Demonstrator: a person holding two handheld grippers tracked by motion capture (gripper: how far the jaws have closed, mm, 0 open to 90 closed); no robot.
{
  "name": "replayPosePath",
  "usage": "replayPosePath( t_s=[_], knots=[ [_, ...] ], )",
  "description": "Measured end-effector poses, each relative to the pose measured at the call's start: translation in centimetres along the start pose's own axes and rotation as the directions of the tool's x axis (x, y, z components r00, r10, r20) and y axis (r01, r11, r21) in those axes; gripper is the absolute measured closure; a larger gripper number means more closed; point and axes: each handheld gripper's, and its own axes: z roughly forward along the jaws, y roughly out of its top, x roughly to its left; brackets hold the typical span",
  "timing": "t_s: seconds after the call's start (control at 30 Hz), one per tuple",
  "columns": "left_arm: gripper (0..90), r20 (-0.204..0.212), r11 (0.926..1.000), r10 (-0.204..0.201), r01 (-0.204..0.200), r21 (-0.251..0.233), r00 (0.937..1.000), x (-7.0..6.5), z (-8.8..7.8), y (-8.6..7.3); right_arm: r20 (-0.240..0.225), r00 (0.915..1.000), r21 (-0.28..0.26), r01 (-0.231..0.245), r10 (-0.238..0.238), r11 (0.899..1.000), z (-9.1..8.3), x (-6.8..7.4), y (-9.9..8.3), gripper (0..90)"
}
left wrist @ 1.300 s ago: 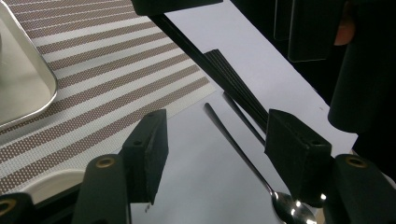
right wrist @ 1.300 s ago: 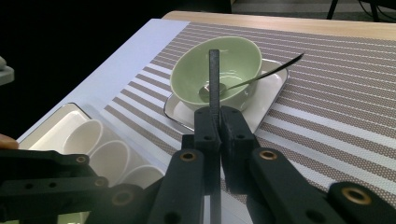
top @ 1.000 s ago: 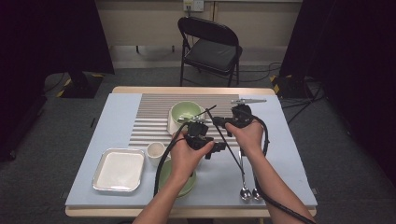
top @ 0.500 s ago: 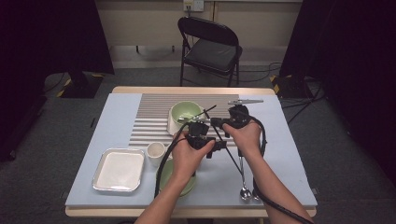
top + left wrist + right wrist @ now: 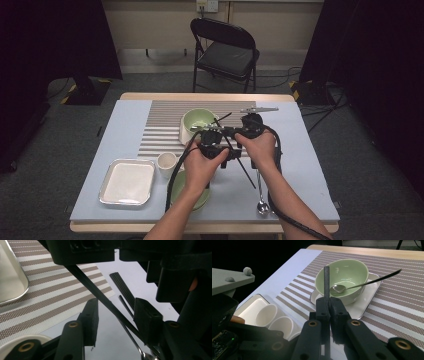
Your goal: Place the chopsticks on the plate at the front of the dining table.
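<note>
Right gripper (image 5: pixel 329 311) clamps chopstick (image 5: pixel 326 282); lower end hidden

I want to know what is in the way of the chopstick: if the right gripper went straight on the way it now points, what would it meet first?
Probably the green bowl with the spoon in it: the right gripper, shut on a black chopstick, points at its near wall. Depth is hard to judge.

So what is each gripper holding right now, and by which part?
The right gripper is shut on a black chopstick, gripping it partway along its length. The left gripper has been closing around that chopstick's lower stretch, but its fingers aren't pressing on it.
</note>
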Motion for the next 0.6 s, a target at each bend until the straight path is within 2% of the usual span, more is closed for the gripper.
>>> replayPosePath(
  t_s=[0.1,0.3,0.43,0.6],
  knots=[
    [59.1,0.004,1.0,-0.008,0.008,-0.001,1.0,-0.01,0.07,-0.01,-0.004,1.0,-0.002,0.002,-0.002,1.0,0.01,0.05,0.06,86.2],
    [67.0,0.0,0.9996,-0.024,0.024,-0.012,0.9997,0.11,0.04,-0.02,-0.015,0.9999,-0.007,-0.006,0.006,1.0,-0.01,0.27,0.09,86.2],
    [68.9,-0.001,0.9989,-0.043,0.043,-0.016,0.9991,0.16,-0.04,0.0,-0.022,0.9996,-0.015,-0.016,0.016,1.0,-0.07,0.2,0.08,86.2],
    [73.3,-0.027,0.997,-0.077,0.077,-0.005,0.9966,0.11,-0.56,0.24,-0.068,0.9963,-0.039,-0.055,0.052,0.998,-0.38,-0.18,0.12,85.9]
  ],
)
